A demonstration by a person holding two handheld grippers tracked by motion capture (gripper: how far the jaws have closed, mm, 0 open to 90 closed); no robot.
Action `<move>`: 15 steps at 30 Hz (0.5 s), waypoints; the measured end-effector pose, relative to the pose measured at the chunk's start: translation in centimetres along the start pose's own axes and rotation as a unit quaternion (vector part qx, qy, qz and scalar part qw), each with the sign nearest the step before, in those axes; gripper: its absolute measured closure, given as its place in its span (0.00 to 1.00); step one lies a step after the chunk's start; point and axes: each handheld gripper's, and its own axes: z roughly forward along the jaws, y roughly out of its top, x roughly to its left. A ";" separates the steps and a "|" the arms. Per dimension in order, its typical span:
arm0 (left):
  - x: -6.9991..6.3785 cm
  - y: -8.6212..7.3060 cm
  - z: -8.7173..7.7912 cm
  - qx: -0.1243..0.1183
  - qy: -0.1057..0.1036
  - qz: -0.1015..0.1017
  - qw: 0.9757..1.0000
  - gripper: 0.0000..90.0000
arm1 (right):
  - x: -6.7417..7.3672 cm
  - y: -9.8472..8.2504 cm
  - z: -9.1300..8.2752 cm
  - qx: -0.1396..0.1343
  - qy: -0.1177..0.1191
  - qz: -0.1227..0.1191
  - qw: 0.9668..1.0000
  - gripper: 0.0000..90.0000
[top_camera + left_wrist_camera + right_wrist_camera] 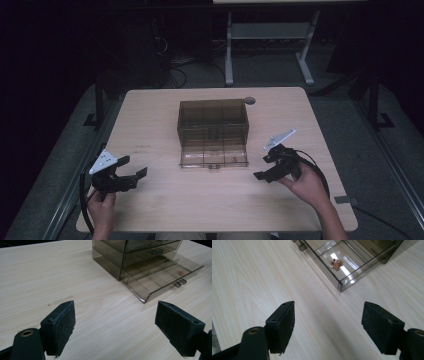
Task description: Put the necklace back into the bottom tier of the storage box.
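A smoky transparent drawer cabinet [213, 120] stands at the middle of the wooden table [165, 200]. Its bottom drawer [214, 156] is pulled out toward me and split into compartments. A small heap of copper-coloured pieces [336, 263] lies in the drawer's right-hand compartment, seen too as the copper pieces [182, 272]. My left gripper [134, 172] hovers open over bare wood at the front left, empty. My right gripper [264, 167] is open and empty just right of the drawer's front corner [340, 286].
A round grommet [250, 100] sits in the table's back edge. A strip of grey tape [346, 200] lies near the front right edge. Beyond the table stand a white desk frame [270, 40] and loose cables on the dark floor.
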 end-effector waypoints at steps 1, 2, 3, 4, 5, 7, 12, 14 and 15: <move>0.0 0.0 0.0 0.000 0.000 0.000 1.000 0.18 | 0.0 -0.3 -0.1 0.000 0.000 0.002 1.000 0.29; 0.0 0.0 0.0 0.000 0.000 0.000 1.000 0.18 | 0.0 -0.3 -0.1 0.000 0.000 0.002 1.000 0.29; 0.0 0.0 0.0 0.000 0.000 0.000 1.000 0.18 | 0.0 -0.6 -0.2 -0.002 -0.002 0.004 1.000 0.29; 0.0 0.0 0.0 0.000 0.000 -0.001 1.000 0.18 | 0.0 -0.6 -0.2 -0.002 -0.002 0.004 1.000 0.29; 0.0 0.0 0.0 0.001 -0.001 -0.001 1.000 0.18 | 0.0 -0.7 -0.3 -0.001 -0.002 0.005 1.000 0.29; 0.0 0.0 0.0 0.000 0.000 -0.001 1.000 0.18 | 0.0 -1.0 -0.4 -0.001 -0.004 0.007 1.000 0.29; 0.0 0.0 0.0 0.001 0.000 -0.001 1.000 0.18 | 0.0 -1.8 -0.7 -0.005 -0.006 0.016 1.000 0.29; 0.0 0.0 0.0 0.001 0.000 -0.002 1.000 0.18 | 0.0 -2.1 -0.7 -0.005 -0.006 0.016 1.000 0.29; 0.0 0.0 0.0 0.001 0.000 -0.002 1.000 0.18 | 0.0 -2.1 -0.7 -0.005 -0.006 0.016 1.000 0.29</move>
